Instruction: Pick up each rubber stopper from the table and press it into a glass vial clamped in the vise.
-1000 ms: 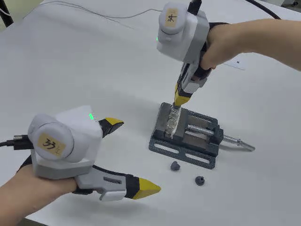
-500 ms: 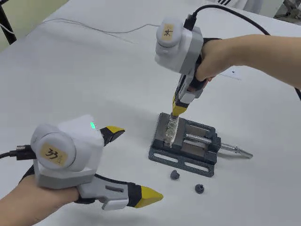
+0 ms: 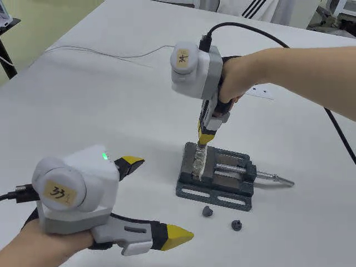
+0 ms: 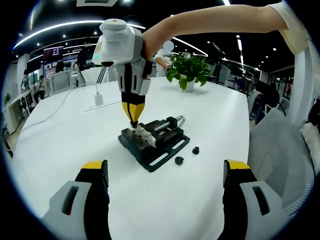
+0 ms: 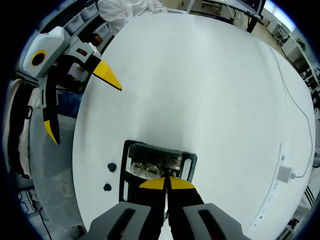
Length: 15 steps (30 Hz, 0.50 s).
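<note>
A dark metal vise [image 3: 218, 179] on the white table clamps a row of clear glass vials [image 3: 198, 162]. My right gripper [image 3: 204, 140] points straight down with its yellow tips shut together just over the vials [image 5: 150, 168]. I cannot see whether anything sits between the tips. Two dark rubber stoppers [image 3: 207, 211] [image 3: 236, 225] lie on the table in front of the vise. My left gripper [image 3: 158, 200] hovers wide open near the table's front left, holding nothing. In the left gripper view the vise [image 4: 155, 141] and the stoppers [image 4: 179, 160] [image 4: 195, 150] lie ahead of the open jaws.
A white cable [image 3: 105, 54] runs across the far left of the table. A white adapter [image 3: 258, 90] lies beyond the right arm. The vise's screw handle [image 3: 272, 178] sticks out to the right. A potted plant [image 4: 187, 70] stands at the table's far end.
The head camera has pulled back and shifted. My right gripper stays shut over the vials and my left gripper stays open at the front left.
</note>
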Each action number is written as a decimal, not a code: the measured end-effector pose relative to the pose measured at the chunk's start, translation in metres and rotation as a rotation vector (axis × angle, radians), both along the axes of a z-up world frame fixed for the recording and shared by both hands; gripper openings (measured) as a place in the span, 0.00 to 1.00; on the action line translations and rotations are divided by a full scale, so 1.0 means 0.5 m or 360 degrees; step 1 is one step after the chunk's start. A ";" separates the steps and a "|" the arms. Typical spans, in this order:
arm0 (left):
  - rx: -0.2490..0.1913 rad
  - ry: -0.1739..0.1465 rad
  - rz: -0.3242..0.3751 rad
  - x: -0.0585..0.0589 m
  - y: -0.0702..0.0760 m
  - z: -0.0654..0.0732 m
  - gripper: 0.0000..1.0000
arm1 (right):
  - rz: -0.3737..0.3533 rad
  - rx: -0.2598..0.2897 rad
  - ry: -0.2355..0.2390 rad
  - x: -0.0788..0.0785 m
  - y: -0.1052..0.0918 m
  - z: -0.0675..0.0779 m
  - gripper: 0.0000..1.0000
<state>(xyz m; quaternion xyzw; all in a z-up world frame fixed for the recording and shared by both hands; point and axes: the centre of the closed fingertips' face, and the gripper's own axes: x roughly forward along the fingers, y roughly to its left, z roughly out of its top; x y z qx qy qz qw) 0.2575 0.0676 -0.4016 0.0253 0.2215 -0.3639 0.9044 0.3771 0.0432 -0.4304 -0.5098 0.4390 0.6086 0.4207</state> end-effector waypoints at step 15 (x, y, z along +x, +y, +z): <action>0.0007 -0.0024 -0.0015 -0.015 -0.007 0.010 0.95 | 0.0070 0.0091 -0.0071 -0.007 -0.007 0.000 0.00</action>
